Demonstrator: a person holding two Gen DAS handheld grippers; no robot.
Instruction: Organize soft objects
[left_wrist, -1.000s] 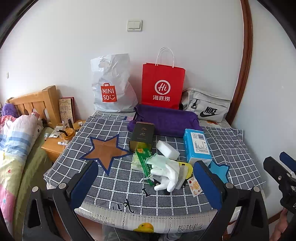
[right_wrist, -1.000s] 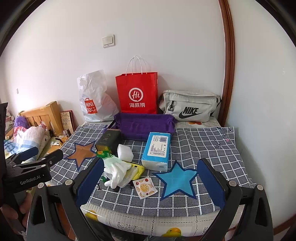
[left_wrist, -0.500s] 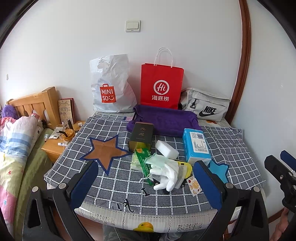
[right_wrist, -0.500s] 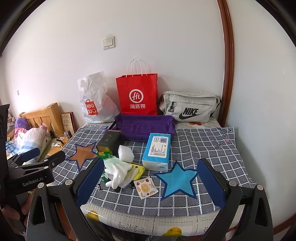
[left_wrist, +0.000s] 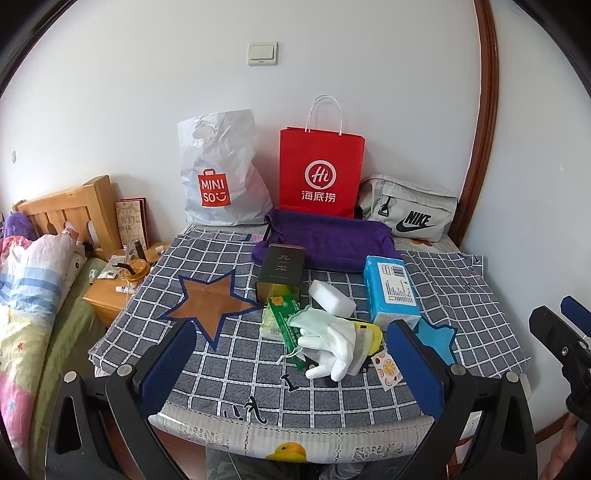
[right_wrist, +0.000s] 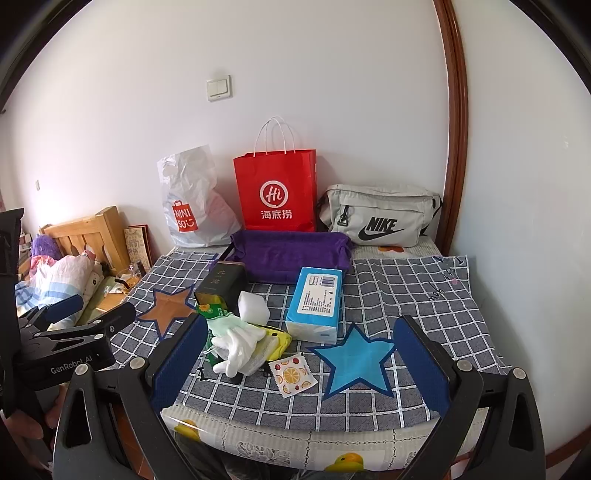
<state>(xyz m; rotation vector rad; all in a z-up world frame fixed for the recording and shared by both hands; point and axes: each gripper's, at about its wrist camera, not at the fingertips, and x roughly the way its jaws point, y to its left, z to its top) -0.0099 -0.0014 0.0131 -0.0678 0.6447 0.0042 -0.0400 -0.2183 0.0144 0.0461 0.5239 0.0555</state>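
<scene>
Counting what's on the table (left_wrist: 207, 258): 1 white glove (left_wrist: 332, 347) w/ pale green cuff, 1 white sponge block (left_wrist: 331, 297), 1 blue tissue pack (left_wrist: 390, 288), 1 dark tin (left_wrist: 280, 268), 1 green packet (left_wrist: 282, 314), 1 fruit-print sachet (right_wrist: 292, 374), 1 purple towel (left_wrist: 328, 240), 3 bags at the back. Glove lies limp near the front edge, centre, on top of a yellow item (right_wrist: 280, 341) and partly over the green packet; sponge just behind it, tissue pack to its right.

Bags stand against the white wall: crinkled plastic Miniso bag (left_wrist: 221, 173), stiff red paper bag (left_wrist: 320, 171) w/ white cord handles, grey fabric Nike bag (left_wrist: 410, 210). Table has a grey checked cloth w/ 2 star patches, 1 brown (left_wrist: 210, 304), 1 blue (right_wrist: 354, 360). Bedroom: wooden headboard (left_wrist: 70, 214) and bedding at left, 1 wall switch (left_wrist: 262, 53), brown door frame at right.

Left gripper (left_wrist: 291, 365) and right gripper (right_wrist: 301, 365) both spread wide, blue pads, nothing between them, both short of the table's front edge.
</scene>
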